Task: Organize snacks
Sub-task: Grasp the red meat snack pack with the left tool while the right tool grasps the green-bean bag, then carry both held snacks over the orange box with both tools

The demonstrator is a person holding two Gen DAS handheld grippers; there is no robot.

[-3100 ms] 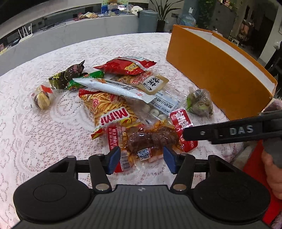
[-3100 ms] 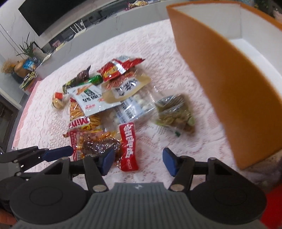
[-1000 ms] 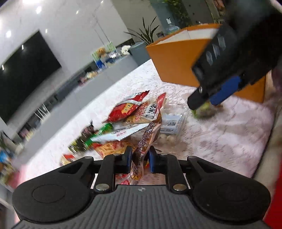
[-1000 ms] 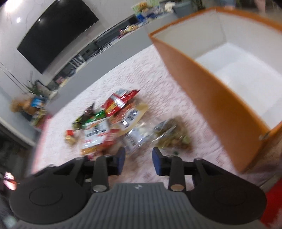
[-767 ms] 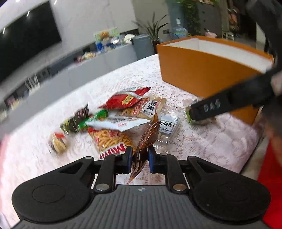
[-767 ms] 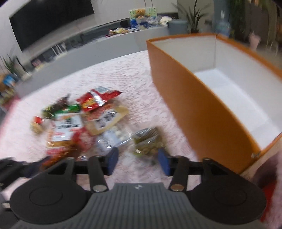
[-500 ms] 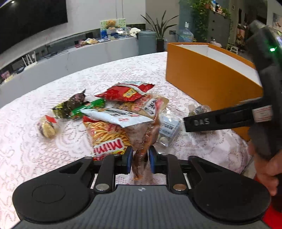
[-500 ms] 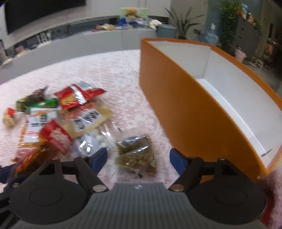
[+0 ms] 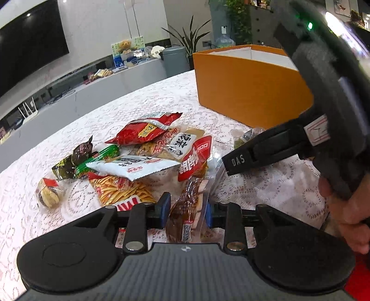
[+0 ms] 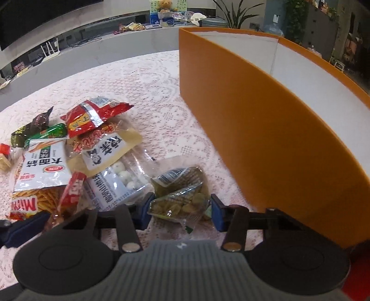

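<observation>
Snacks in crinkly plastic packets lie heaped beside our orange box (image 10: 266, 129); left gripper (image 9: 186, 208) pinches a glossy brown-meat packet (image 9: 185, 215), right gripper (image 10: 180, 210) gapes around a clear green-pickle pouch (image 10: 182, 192).

This looks like a large living or lounge room, though it can also be a showroom made like a home. Far ahead of the tongs, a big black flat screen (image 9: 30, 60) hangs on a pale glossy wall (image 9: 97, 34). Under it runs a long low grey curved counter (image 10: 97, 46), which carries small packets, a white router with antennas (image 10: 49, 52) and a brown teddy bear (image 10: 164, 4). Ahead and to the right stand a green leafy houseplant (image 9: 192, 34), a grey round bin (image 9: 174, 58) and a water dispenser bottle (image 9: 224, 41). Directly below the tongs is a round table with white lace tablecloth (image 10: 150, 92).
</observation>
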